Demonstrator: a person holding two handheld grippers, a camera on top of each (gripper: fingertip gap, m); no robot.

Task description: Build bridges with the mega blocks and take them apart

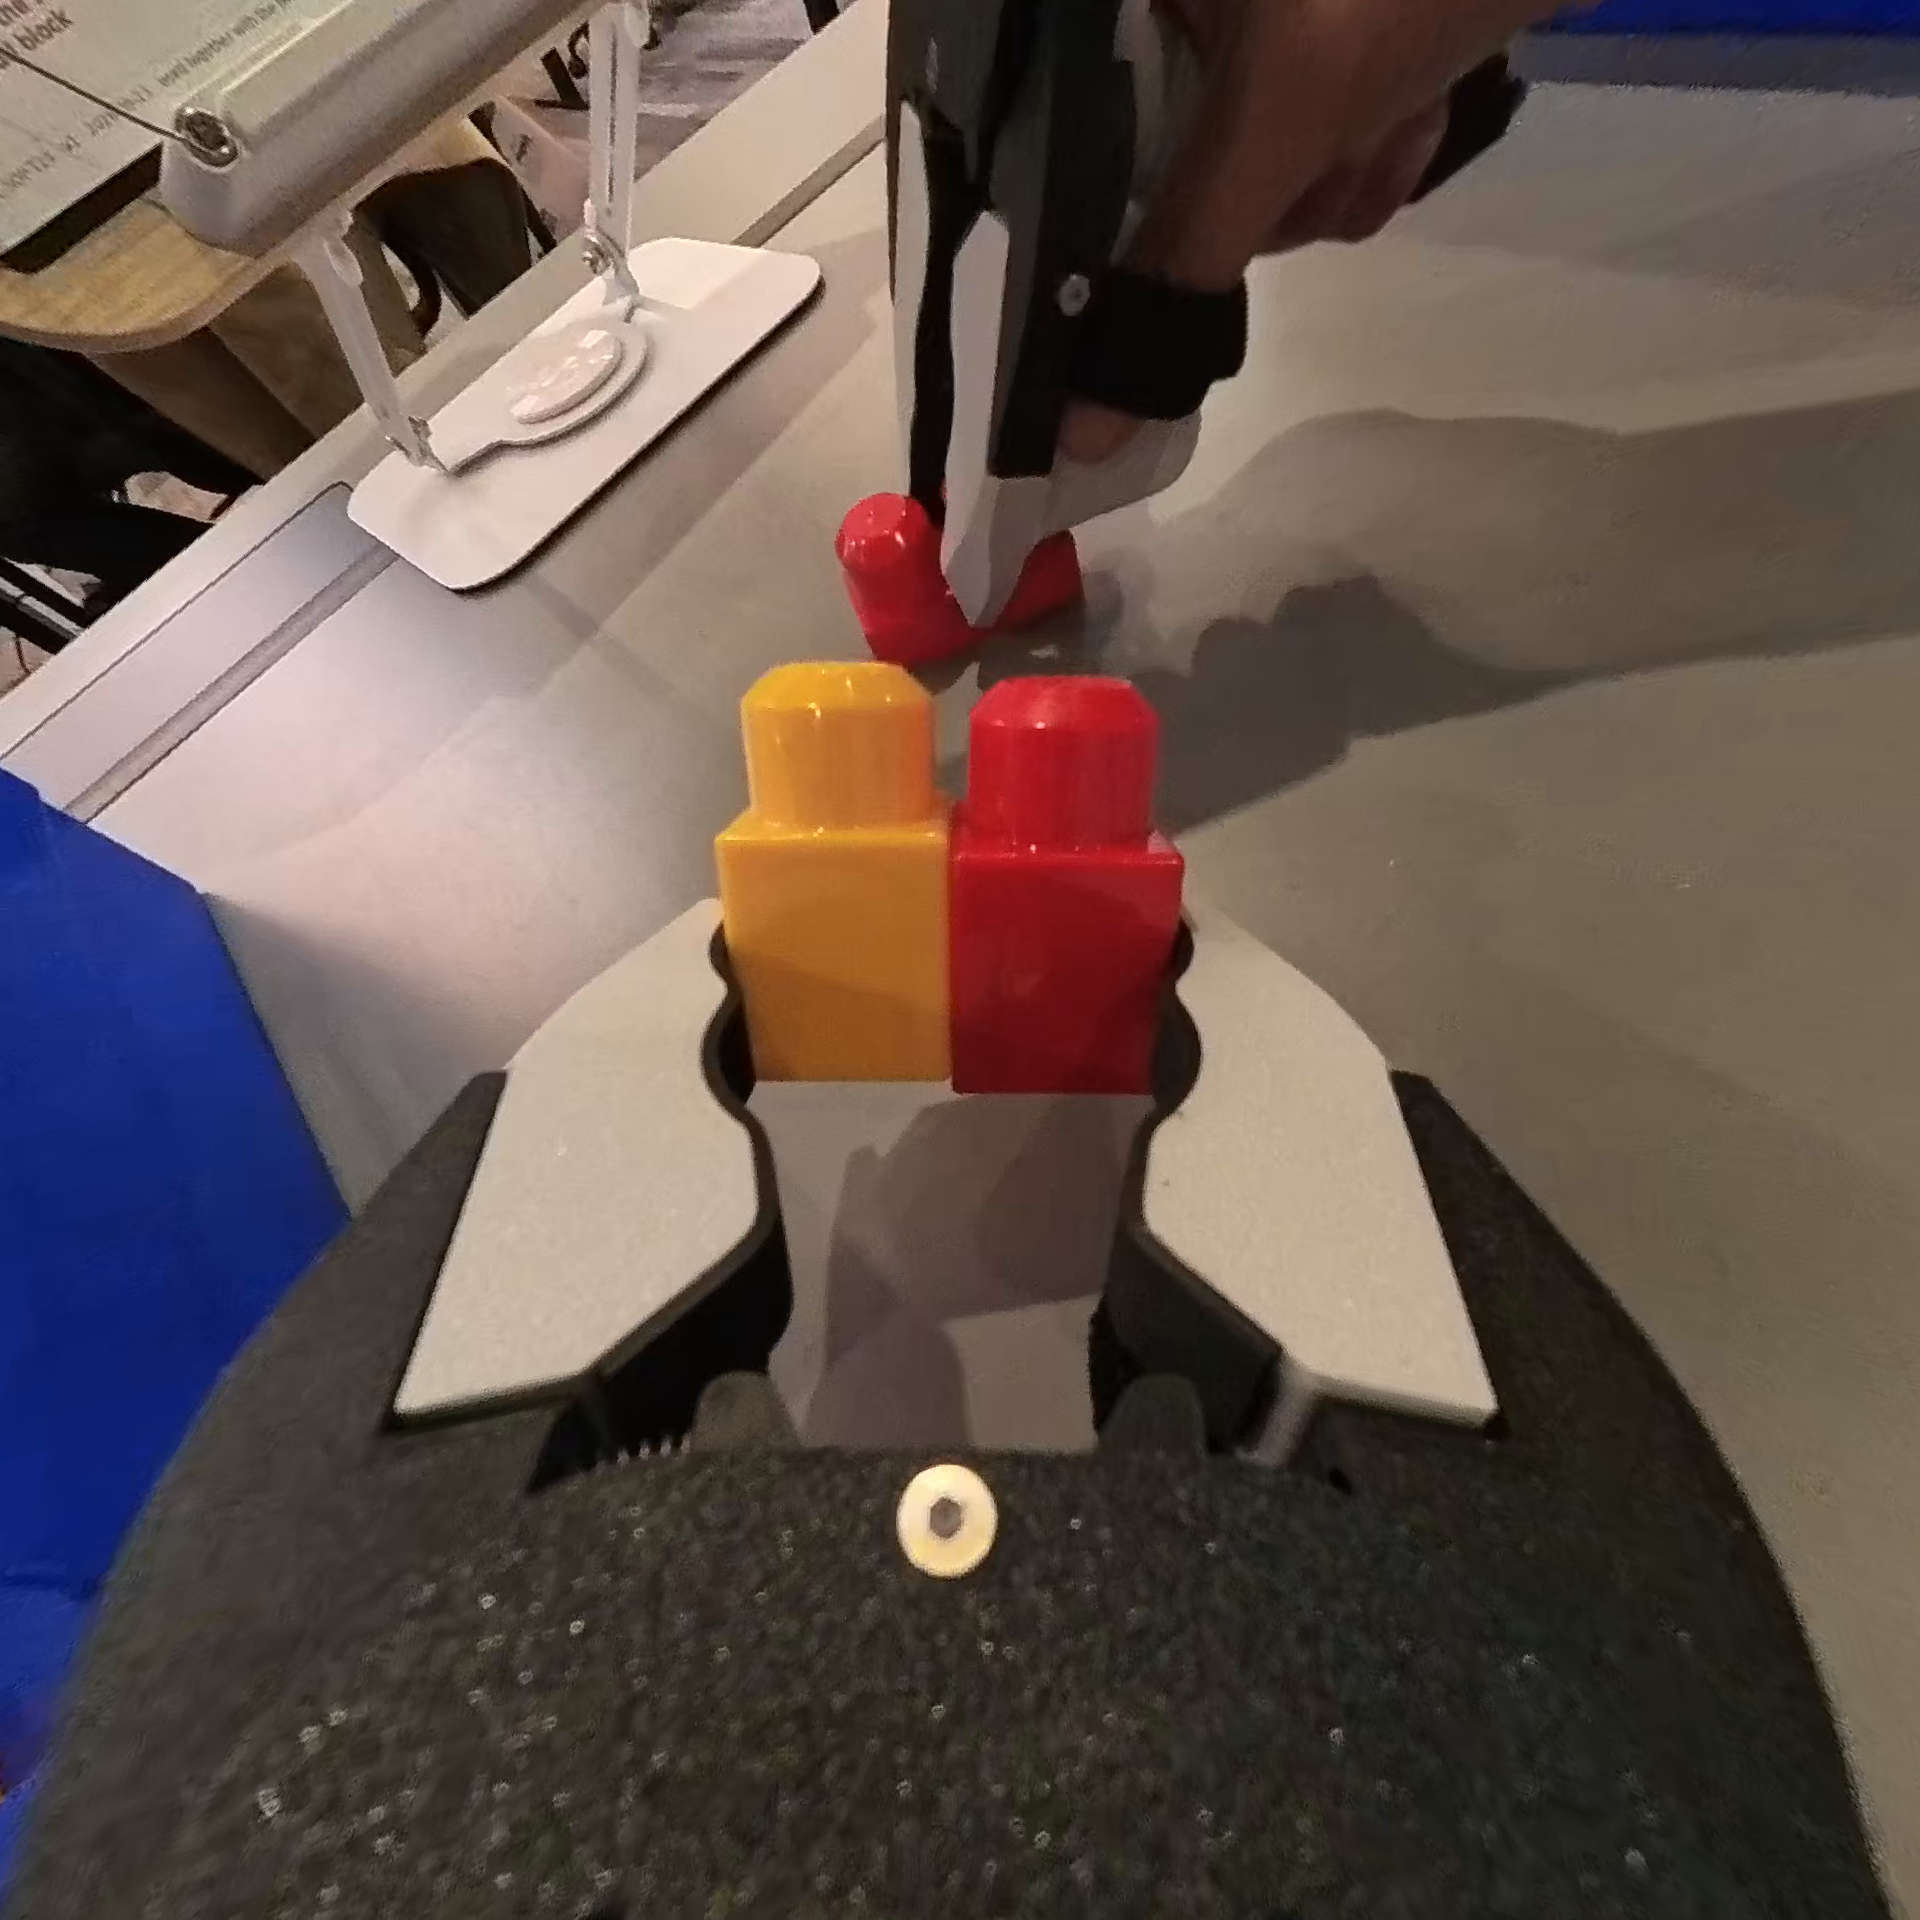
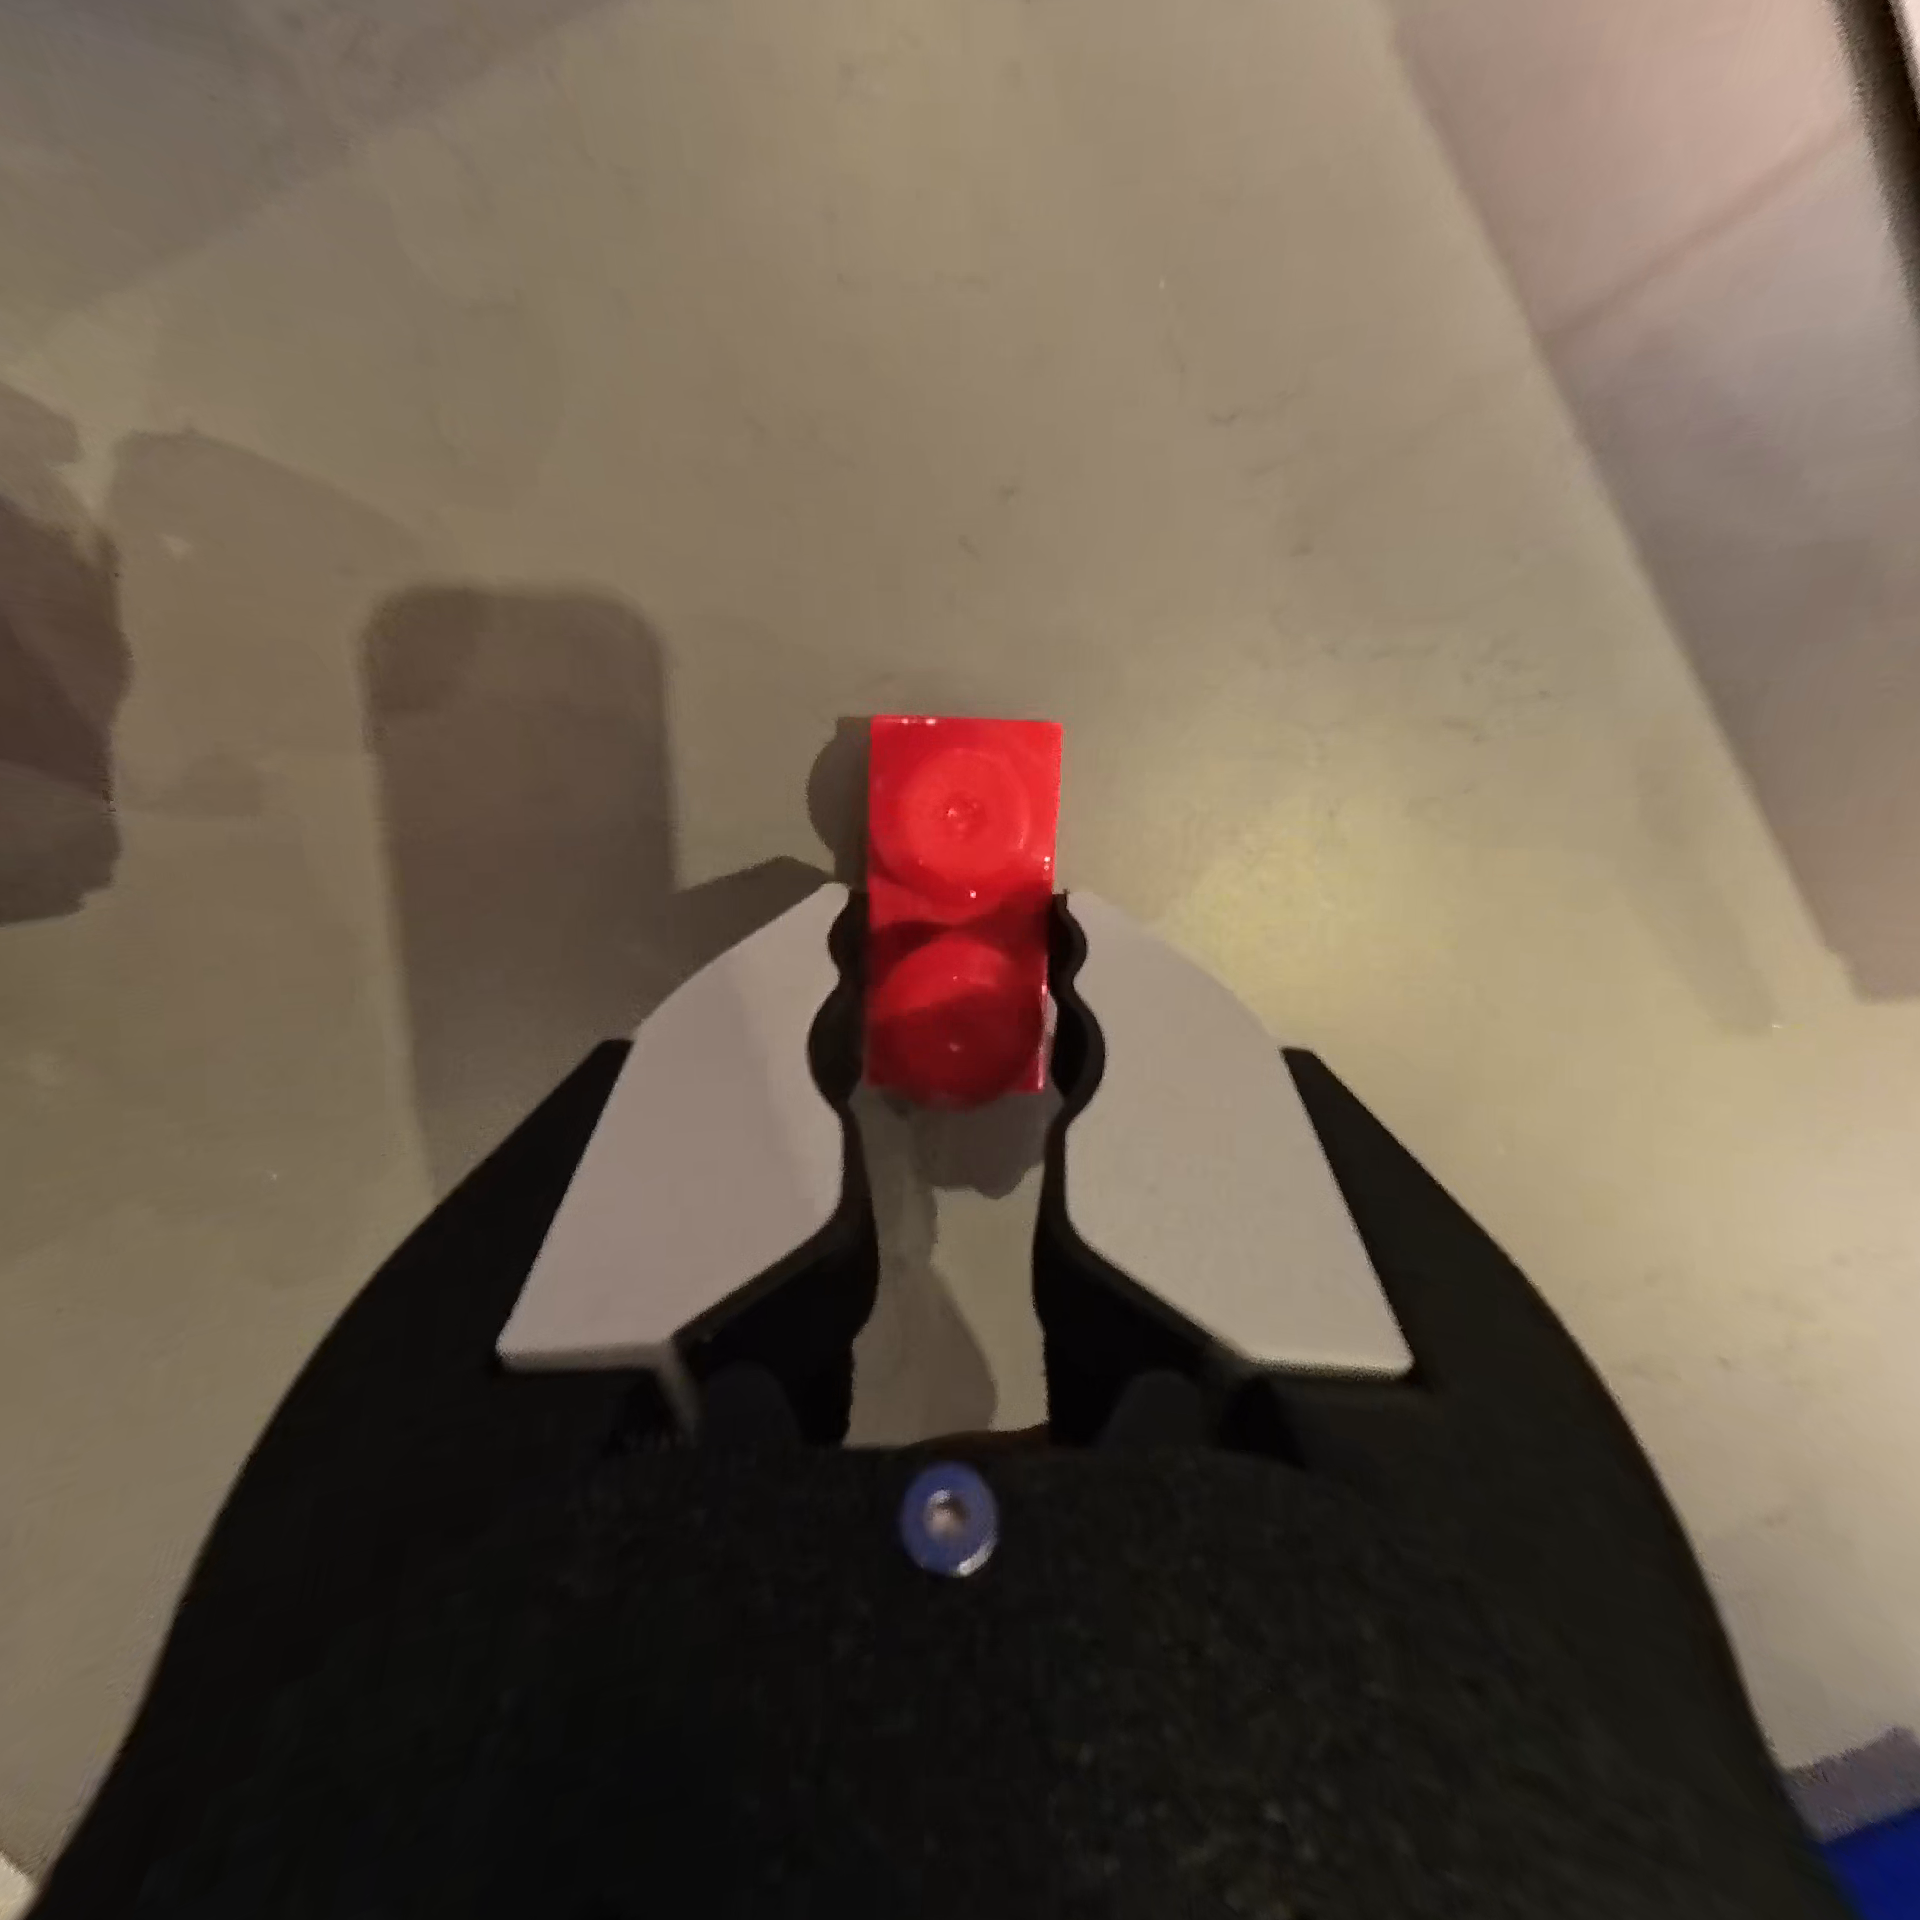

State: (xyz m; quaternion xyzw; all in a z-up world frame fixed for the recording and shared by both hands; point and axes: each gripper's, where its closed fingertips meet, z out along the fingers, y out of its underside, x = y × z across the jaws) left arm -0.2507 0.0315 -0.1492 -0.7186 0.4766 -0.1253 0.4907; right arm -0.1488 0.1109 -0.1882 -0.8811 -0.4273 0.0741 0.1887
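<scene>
Hidden: the two-stud red block (image 1: 940, 582) is partly covered by the right gripper (image 1: 977, 582) on the grey table (image 1: 1558, 935).
Left gripper (image 1: 951, 997): pinches the yellow block (image 1: 836, 935) and single-stud red block (image 1: 1060, 956), side by side, touching.
Right gripper (image 2: 956, 997): grips the two-stud red block (image 2: 961, 904) from above.
Texture: glossy plastic, rounded studs; matte grey fingers (image 1: 623, 1195).

Grey worktop (image 1: 1558, 935), matte, shadowed in patches, carrying all other items. White flat stand base (image 1: 582, 416) at 10 o'clock, lying on the worktop near its far edge, with thin white struts (image 1: 608, 156) rising to a white bar (image 1: 312, 114) at 11 o'clock. Wooden furniture (image 1: 135, 301) beyond the edge, 10 o'clock. Blue fabric (image 1: 114, 1195) at 9 o'clock.
</scene>
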